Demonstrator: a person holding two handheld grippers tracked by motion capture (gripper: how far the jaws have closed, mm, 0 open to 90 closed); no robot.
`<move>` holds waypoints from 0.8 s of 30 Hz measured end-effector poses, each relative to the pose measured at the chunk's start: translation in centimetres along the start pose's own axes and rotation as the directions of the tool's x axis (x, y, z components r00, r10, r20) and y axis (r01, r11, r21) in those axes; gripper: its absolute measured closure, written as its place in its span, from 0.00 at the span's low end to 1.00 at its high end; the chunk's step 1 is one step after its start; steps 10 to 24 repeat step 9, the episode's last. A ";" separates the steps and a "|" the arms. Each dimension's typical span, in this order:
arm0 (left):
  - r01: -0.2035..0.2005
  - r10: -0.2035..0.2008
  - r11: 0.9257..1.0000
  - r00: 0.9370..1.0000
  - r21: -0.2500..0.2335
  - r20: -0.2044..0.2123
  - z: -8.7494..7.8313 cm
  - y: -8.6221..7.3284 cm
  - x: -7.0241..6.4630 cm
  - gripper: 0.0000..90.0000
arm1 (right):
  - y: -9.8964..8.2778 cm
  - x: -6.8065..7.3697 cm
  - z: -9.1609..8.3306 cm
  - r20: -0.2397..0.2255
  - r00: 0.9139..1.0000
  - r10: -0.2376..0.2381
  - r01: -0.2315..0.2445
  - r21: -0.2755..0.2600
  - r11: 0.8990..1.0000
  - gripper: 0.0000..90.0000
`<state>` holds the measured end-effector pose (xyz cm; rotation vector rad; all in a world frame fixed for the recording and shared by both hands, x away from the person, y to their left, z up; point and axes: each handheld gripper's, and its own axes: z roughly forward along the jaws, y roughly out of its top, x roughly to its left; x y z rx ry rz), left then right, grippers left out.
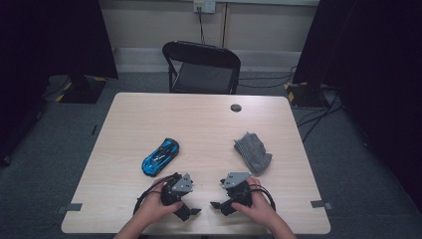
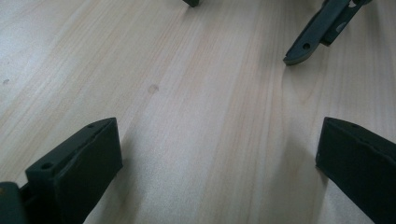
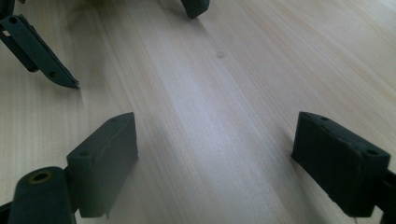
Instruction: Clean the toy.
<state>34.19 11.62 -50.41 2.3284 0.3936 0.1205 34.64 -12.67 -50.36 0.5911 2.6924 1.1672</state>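
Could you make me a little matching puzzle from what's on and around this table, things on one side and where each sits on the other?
Things:
1. toy car
2. grey cloth
3. folding chair
4. left gripper

Places:
A. beyond the table's far edge
B. on the table's right half, crumpled
C. near edge, in the person's hand, jaws apart
D. left of the middle of the table, lying at a slant

Pairs: 1-D, 2-B, 3-A, 4-C

car: (image 1: pixel 160 157) blue and black toy sports car, upright on its wheels, lying diagonally on the worktop (image 1: pixel 209 124), left of centre
sock: (image 1: pixel 253 151) grey, crumpled, flat on the worktop, right of centre, well apart from car
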 end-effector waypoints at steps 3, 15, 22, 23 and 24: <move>-0.004 0.004 1.000 1.000 -0.002 0.001 0.0 0.0 0.1 0.00 | 0.0 0.0 0.0 0.000 1.000 0.001 -0.001 0.000 1.000 0.14; -0.007 0.007 1.000 1.000 0.000 0.001 0.0 0.0 0.1 0.00 | 0.0 0.0 0.0 0.000 1.000 0.001 -0.001 0.000 1.000 0.15; -0.007 0.007 1.000 1.000 0.000 0.001 0.0 0.0 0.1 0.00 | 0.0 0.0 0.0 0.000 1.000 0.001 -0.001 0.000 1.000 0.15; -0.007 0.007 1.000 1.000 0.000 0.001 0.0 0.0 0.1 0.00 | 0.0 0.0 0.0 0.000 1.000 0.001 -0.001 0.000 1.000 0.15; -0.007 0.007 1.000 1.000 0.000 0.001 0.0 0.0 0.1 0.00 | 0.0 0.0 0.0 0.000 1.000 0.001 -0.001 0.000 1.000 0.15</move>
